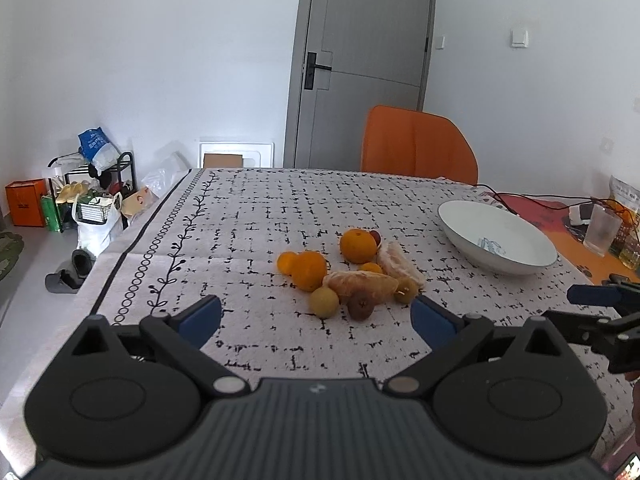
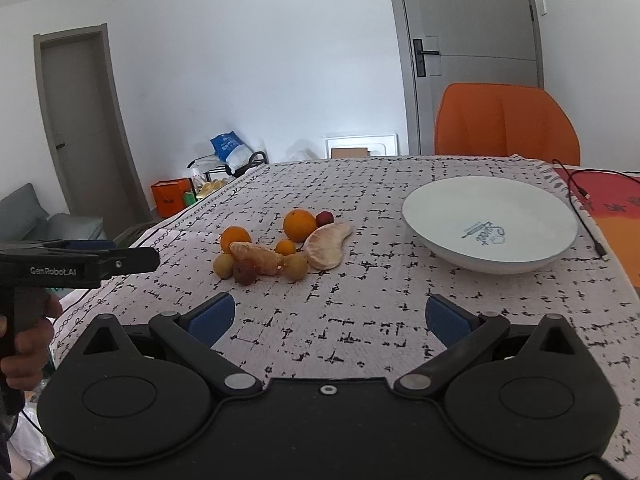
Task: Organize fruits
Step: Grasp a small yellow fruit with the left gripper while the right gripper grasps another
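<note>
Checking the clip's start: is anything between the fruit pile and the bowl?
Nothing visible. Bare tablecloth separates the fruit pile from the empty bowl. Both grippers, left and right, hover open with clear cloth ahead.

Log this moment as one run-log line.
left gripper: open, empty | right gripper: open, empty | fruit pile: on tablecloth, untouched | white bowl: empty

White walls, grey door point(image 1: 362, 60) behind an orange chair point(image 1: 416, 146); patterned tablecloth point(image 1: 248, 216) on table; cluttered black rack point(image 1: 96, 184) on grey floor, left.
</note>
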Tool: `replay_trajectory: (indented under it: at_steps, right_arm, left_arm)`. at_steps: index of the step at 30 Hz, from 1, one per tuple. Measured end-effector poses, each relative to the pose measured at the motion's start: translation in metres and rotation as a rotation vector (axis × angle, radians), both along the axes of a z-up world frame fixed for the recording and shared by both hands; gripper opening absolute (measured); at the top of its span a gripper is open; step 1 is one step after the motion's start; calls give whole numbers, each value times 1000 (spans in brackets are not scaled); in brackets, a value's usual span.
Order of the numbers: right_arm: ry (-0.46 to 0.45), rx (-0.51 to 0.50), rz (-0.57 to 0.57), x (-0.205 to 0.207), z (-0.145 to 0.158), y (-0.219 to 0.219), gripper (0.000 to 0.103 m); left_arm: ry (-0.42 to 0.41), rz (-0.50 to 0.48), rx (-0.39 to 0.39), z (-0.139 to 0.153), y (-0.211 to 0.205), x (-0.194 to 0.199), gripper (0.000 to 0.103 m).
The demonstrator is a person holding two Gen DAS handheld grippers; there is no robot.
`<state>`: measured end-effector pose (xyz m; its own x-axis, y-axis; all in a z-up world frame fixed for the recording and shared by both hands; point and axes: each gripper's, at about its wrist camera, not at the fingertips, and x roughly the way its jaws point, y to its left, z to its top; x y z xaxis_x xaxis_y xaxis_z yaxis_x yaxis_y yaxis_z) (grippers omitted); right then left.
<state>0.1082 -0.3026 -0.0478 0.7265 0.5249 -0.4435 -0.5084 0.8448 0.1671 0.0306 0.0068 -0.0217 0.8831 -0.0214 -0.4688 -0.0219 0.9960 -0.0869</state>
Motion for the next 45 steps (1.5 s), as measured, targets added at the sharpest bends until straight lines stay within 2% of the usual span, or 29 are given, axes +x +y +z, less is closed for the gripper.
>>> replay_trajectory:
  at_steps: [5,7,10,18,22,24,30,34,39,45]
  right_arm:
    - [8,9,7,11,-7,5,102]
    - [25,19,-2,16,-10,5,95]
    - [57,41,7,23,-16,6,91]
    - [99,64,39,37,-26,14,77]
    - [112,63,51,43,-29,19,76]
    - [116,65,55,46,-29,21,76]
    - [116,77,74,56,-27,29,76]
    - [112,74,98,61,-25,37,70]
    - [122,81,135,66,-24,47,60]
    - [132,78,175,65,-25,60,56]
  left_arm:
    - [26,-1,-16,-11,2,14,93]
    - [37,2,-31,-15,5,18,90]
    - [48,-5,-43,-20,7,24,88]
    - [87,-3,-82,-35,11,40,64]
    - [97,-6,-90,-41,11,47,60]
    - [102,-7,-99,-42,12,51,54]
    - [113,-22,-120,-44,11,67,50]
    - [113,-30,-131,-45,9,73,47]
    - [118,-28,-146,-49,11,75,23]
    - [116,-23,-178,-48,19,72,22]
